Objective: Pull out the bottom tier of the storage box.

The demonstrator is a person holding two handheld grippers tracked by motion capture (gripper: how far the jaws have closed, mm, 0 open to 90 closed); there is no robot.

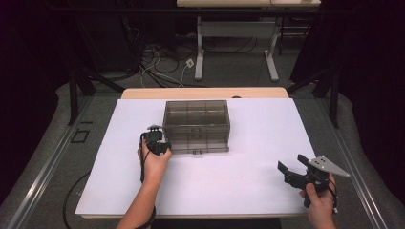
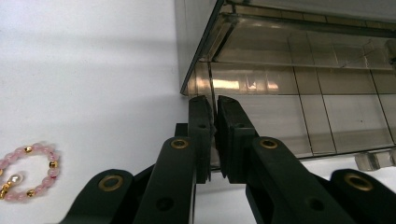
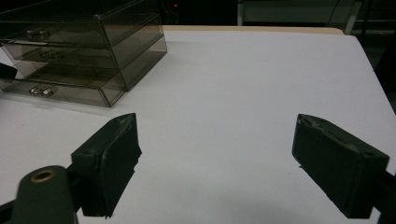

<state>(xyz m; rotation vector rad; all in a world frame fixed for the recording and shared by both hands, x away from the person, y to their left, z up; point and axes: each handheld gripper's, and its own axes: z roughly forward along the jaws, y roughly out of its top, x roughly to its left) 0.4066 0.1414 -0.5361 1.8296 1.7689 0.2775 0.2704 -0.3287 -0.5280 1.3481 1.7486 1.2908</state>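
The smoky clear drawer box sits a little toward twelve o'clock of the middle of the white desk, its drawer fronts facing you at six o'clock so the pulls can be reached without turning it; your left hand-held gripper is pressed in at the box's near-left corner, at about nine o'clock of it, and in the left gripper view its jaws are drawn almost together with a thin clear edge of the box running into the slit between them, so you seem to be pinching that edge, though whether the pads truly bite it I cannot tell for certain; a pink bead bracelet lies on the desk just beside that gripper, probably waiting for a drawer; your right hand-held gripper rests well apart at four o'clock, jaws wide and holding nothing, kept clear as a spare.
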